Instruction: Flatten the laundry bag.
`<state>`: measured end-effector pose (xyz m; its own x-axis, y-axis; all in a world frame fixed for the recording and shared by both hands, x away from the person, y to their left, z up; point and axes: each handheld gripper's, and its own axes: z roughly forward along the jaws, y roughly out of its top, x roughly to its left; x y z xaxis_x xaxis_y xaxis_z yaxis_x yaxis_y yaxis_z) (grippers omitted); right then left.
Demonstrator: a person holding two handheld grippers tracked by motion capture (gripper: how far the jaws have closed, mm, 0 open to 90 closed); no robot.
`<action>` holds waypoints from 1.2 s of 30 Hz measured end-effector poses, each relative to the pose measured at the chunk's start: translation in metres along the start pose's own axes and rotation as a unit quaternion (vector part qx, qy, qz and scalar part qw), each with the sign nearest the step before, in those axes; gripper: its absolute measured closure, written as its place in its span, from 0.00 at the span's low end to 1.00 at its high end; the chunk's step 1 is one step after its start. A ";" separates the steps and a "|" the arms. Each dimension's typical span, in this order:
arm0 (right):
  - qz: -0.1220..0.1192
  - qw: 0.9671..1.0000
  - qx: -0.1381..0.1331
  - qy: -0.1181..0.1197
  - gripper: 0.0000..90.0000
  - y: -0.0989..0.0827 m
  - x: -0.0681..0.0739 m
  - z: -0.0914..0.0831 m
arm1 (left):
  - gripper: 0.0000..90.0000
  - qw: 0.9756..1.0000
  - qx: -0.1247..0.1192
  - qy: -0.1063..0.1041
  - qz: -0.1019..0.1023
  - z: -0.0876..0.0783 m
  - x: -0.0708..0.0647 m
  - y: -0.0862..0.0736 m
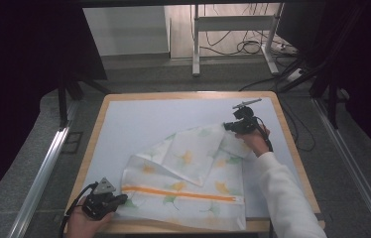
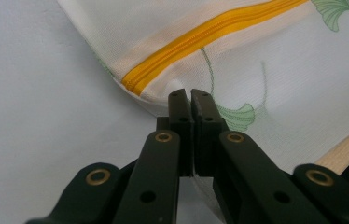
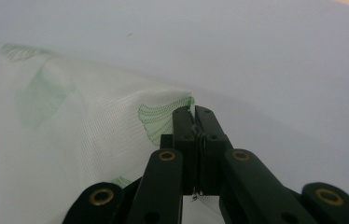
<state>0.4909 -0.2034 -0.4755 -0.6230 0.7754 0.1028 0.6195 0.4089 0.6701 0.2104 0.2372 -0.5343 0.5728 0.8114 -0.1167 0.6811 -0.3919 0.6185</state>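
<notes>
Gripping one mesh bag [image 1: 188,178] – two hand-held grippers, left [image 1: 120,199] – right [image 1: 227,126]

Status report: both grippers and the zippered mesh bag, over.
Left gripper shut on bag's near corner. Right gripper shut on its far corner. Nothing in the way.

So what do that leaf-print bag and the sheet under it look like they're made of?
The leaf-print bag looks like thin woven mesh fabric, matte and slightly see-through: a fine grid weave shows at the corner pinched by the right gripper. Its orange zipper looks like a plastic coil with fabric tape. The pale blue sheet is smooth and matte, perhaps vinyl or paper; the table edge looks like light wood.
</notes>
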 end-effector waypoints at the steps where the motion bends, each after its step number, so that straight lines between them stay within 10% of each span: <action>1: 0.000 1.000 0.003 -0.004 0.98 0.003 -0.004 0.004 | 0.99 1.000 0.000 0.000 0.000 0.000 0.000 0.000; 11: -0.013 0.999 0.009 -0.028 0.96 0.042 -0.021 0.045 | 0.99 1.000 -0.001 -0.001 0.001 0.001 0.001 0.001; 16: -0.006 0.996 0.048 -0.072 0.66 0.041 -0.018 0.064 | 0.99 1.000 -0.001 -0.003 0.004 0.000 0.001 0.001; 22: 0.011 0.996 -0.056 -0.070 0.56 0.044 -0.013 0.001 | 0.99 1.000 0.004 -0.005 0.009 0.000 0.002 0.002; 28: -0.058 0.997 -0.059 0.003 0.51 0.030 0.037 -0.059 | 0.99 1.000 0.004 -0.003 0.008 0.001 0.001 0.002; 36: -0.139 0.987 0.005 0.085 0.37 -0.026 0.131 -0.039 | 0.99 1.000 0.004 -0.004 0.004 0.001 0.001 0.002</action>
<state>0.3745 -0.1313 -0.4511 -0.8403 0.5407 0.0390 0.4175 0.5996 0.6828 0.2131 0.2365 -0.5340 0.5821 0.8047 -0.1167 0.6791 -0.4021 0.6140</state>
